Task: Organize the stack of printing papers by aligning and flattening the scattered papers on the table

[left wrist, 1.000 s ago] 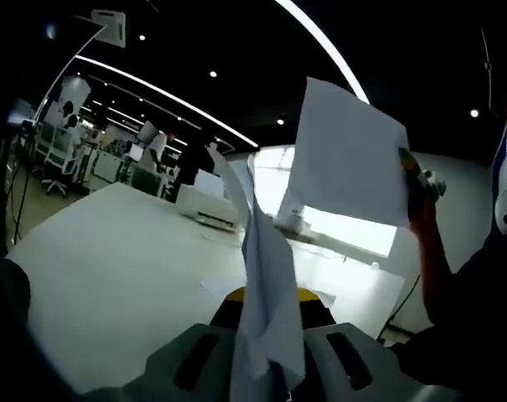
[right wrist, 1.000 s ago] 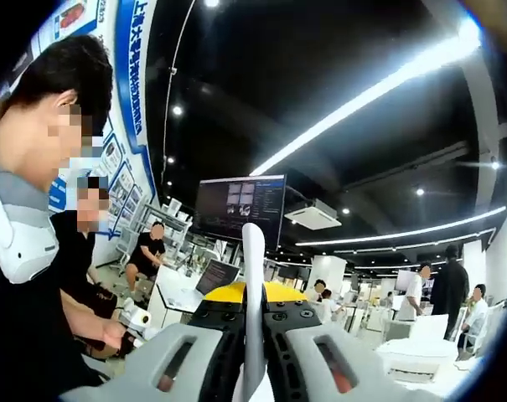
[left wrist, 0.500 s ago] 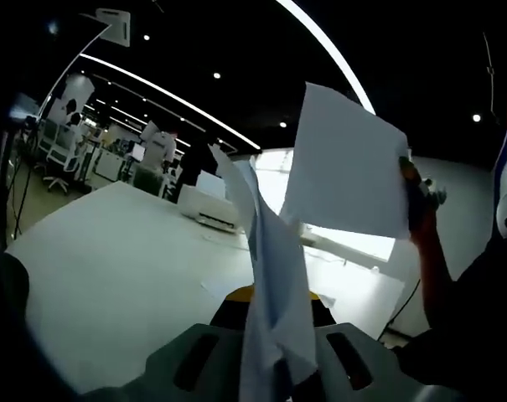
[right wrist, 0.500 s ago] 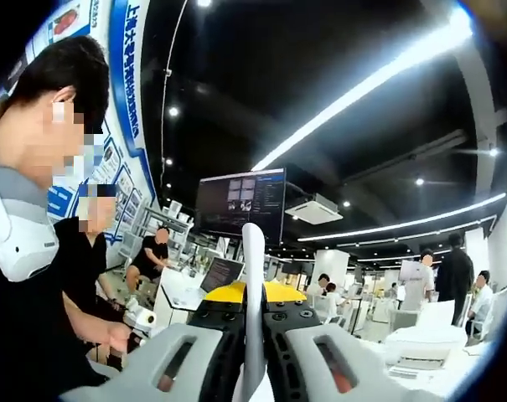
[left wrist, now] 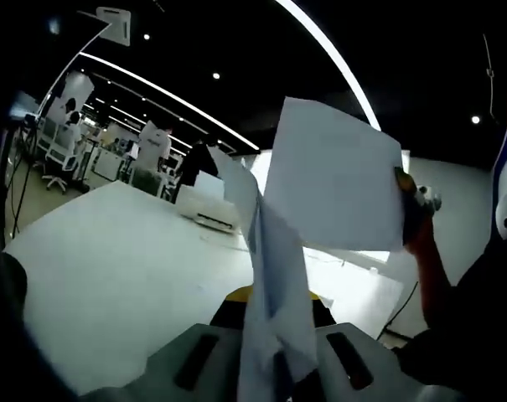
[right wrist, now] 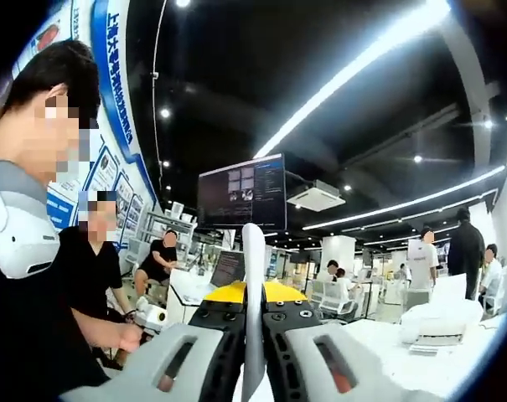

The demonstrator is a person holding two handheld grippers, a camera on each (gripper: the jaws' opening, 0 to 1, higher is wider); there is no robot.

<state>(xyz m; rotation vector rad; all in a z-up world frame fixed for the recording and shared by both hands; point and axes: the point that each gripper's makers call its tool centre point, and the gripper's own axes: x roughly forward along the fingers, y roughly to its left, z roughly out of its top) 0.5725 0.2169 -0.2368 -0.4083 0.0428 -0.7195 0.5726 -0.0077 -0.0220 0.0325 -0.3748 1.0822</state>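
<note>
Left gripper view: a crumpled sheet (left wrist: 266,276) is standing up out of the left claw (left wrist: 274,368), whose jaws are closing narrowly on its lower end; the sheet is being held above the table (left wrist: 111,285), not lying on it. Its top is curling toward the upper left. A second, flat paper (left wrist: 333,188) is hanging in the air just beside and partly behind the crumpled one, gripped at its right edge by the right claw (left wrist: 408,188), with a hand and forearm (left wrist: 429,268) rising below it. Whether the two papers are touching cannot be told.

Right gripper view: the flat paper (right wrist: 254,310) is showing edge-on as a thin white strip rising between the jaws of the right claw (right wrist: 254,335), which are pressing shut against it from both sides.

The table top is running white toward its far edge, where a printer (left wrist: 209,208) is sitting. In the right gripper view a printer (right wrist: 442,322) is likewise sitting on the table (right wrist: 387,352) at right, a dark screen (right wrist: 240,191) is hanging behind, and people (right wrist: 85,268) are sitting at left.
</note>
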